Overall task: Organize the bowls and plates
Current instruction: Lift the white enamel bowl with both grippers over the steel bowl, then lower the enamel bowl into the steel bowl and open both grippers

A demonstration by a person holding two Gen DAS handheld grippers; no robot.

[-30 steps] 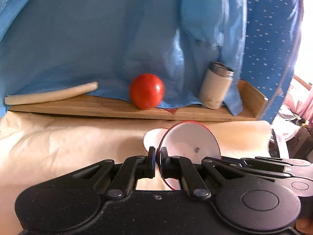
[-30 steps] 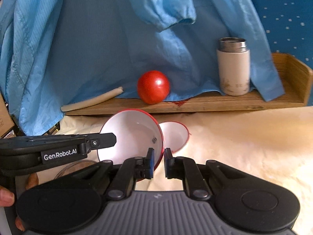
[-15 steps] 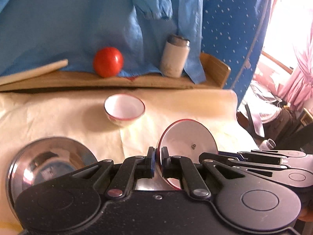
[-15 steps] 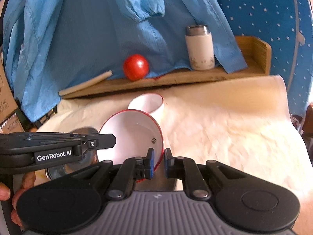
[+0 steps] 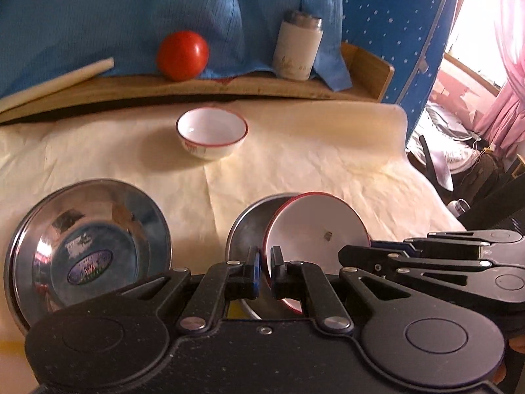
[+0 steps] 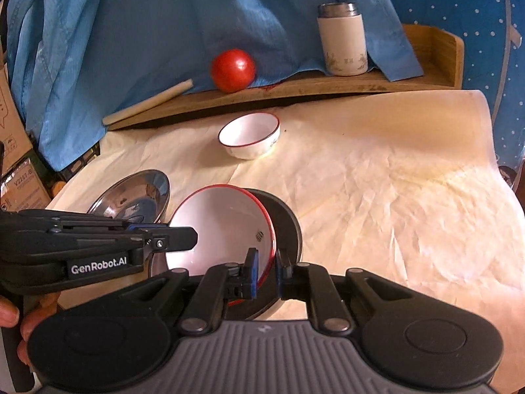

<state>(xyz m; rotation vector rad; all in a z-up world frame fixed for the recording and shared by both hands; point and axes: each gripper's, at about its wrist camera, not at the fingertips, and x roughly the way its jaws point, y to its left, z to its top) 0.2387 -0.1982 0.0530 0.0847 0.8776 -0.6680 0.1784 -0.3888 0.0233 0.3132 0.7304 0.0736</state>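
Left wrist view: both claws, left gripper (image 5: pixel 265 262) and right gripper (image 6: pixel 266 267), still clench the red-rimmed plate (image 5: pixel 315 226), now lowered over the steel plate (image 5: pixel 244 233) just ahead — stacking seems imminent.

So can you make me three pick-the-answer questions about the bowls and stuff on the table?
1. Where is the red ball?
A. in a bowl
B. on the wooden shelf
C. on the floor

2. How many white bowls with red rims are there?
A. one
B. two
C. four

3. What is the right gripper doing?
A. gripping the rim of the tilted white bowl
B. hanging open over the table
C. holding the white flask

Answers: 1 B, the ball sits on the shelf, left of the white flask. 2 B, one is held and the small bowl stands on the cloth. 3 A, the rim sits pinched between the gripper's fingers.
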